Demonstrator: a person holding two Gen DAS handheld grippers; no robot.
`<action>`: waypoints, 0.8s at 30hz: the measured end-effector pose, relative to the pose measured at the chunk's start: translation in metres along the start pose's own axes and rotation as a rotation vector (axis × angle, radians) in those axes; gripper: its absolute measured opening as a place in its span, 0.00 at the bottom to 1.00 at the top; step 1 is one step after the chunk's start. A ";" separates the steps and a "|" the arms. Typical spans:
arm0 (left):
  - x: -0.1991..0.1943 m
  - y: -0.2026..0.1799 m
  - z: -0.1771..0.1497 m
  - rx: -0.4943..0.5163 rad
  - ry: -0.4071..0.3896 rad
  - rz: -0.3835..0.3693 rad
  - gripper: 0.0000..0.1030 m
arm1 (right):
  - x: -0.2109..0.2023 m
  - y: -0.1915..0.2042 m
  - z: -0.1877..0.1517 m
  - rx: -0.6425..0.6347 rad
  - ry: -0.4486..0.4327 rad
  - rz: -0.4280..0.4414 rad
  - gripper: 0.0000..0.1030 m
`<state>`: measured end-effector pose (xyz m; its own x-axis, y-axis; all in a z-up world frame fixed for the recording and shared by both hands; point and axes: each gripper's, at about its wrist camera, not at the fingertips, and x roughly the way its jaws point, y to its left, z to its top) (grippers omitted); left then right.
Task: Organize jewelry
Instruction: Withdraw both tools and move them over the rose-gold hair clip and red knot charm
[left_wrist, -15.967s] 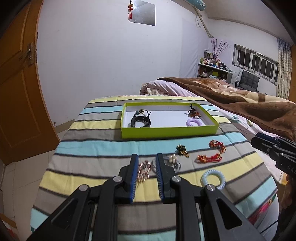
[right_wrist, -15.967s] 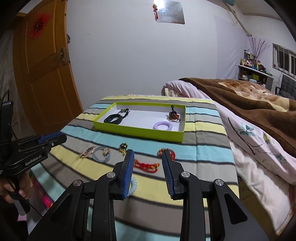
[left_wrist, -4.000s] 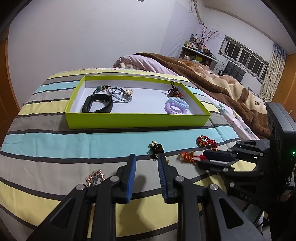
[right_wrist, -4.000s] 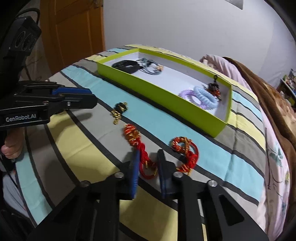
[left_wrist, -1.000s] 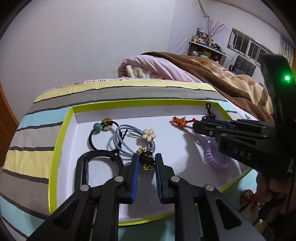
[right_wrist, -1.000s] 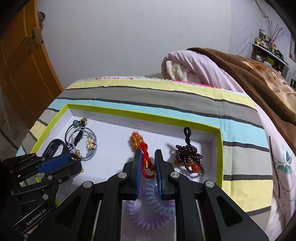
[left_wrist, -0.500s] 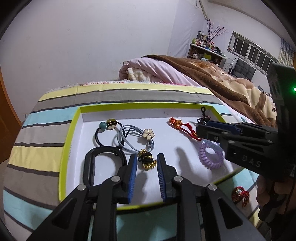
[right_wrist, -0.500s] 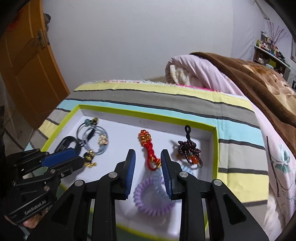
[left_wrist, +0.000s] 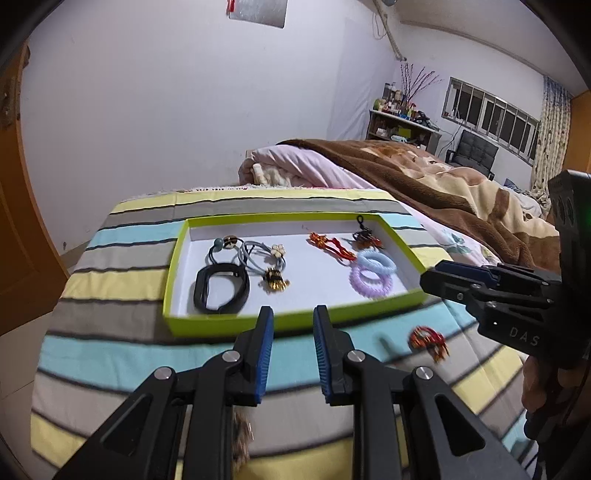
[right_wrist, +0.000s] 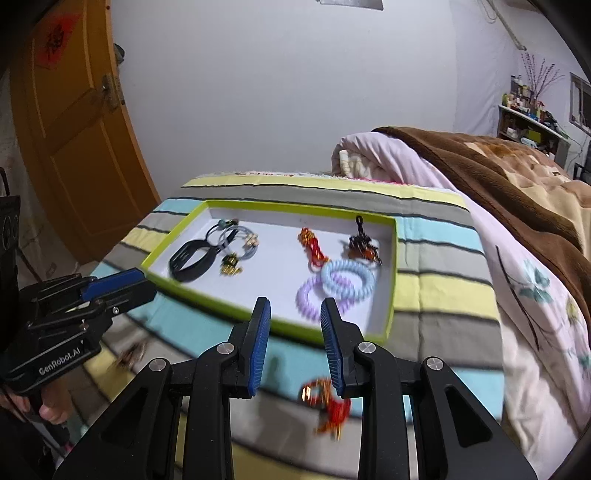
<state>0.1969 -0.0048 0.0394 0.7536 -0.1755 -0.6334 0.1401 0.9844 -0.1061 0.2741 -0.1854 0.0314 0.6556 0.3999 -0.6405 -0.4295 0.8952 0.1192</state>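
Moved: both grippers back from tray (left_wrist: 291, 322), fingers parted, empty.
Left gripper (left_wrist: 291, 354): rose-gold piece (right_wrist: 130, 355) left on desk.
Right gripper (right_wrist: 295, 347): red knot (right_wrist: 327, 400) left near.
Done: eight pieces in tray.

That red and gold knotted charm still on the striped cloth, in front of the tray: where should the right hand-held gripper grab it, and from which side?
Probably the bunched knot body of the red and gold charm, from above. It lies flat on the striped cloth, so a side approach finds no edge. It is blurred and partly behind the open right hand-held gripper, so its tassel direction is unclear; straddle the thickest clump.
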 end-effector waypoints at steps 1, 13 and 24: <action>-0.007 -0.002 -0.005 0.001 -0.007 -0.002 0.22 | -0.007 0.001 -0.005 0.001 -0.005 -0.002 0.28; -0.062 -0.012 -0.053 0.021 -0.044 0.017 0.22 | -0.061 0.014 -0.059 -0.003 -0.035 -0.029 0.28; -0.085 -0.009 -0.082 0.009 -0.063 0.055 0.22 | -0.078 0.016 -0.082 0.001 -0.036 -0.042 0.28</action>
<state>0.0790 0.0020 0.0309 0.7995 -0.1215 -0.5883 0.1027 0.9926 -0.0654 0.1651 -0.2182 0.0212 0.6947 0.3690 -0.6174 -0.4011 0.9113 0.0933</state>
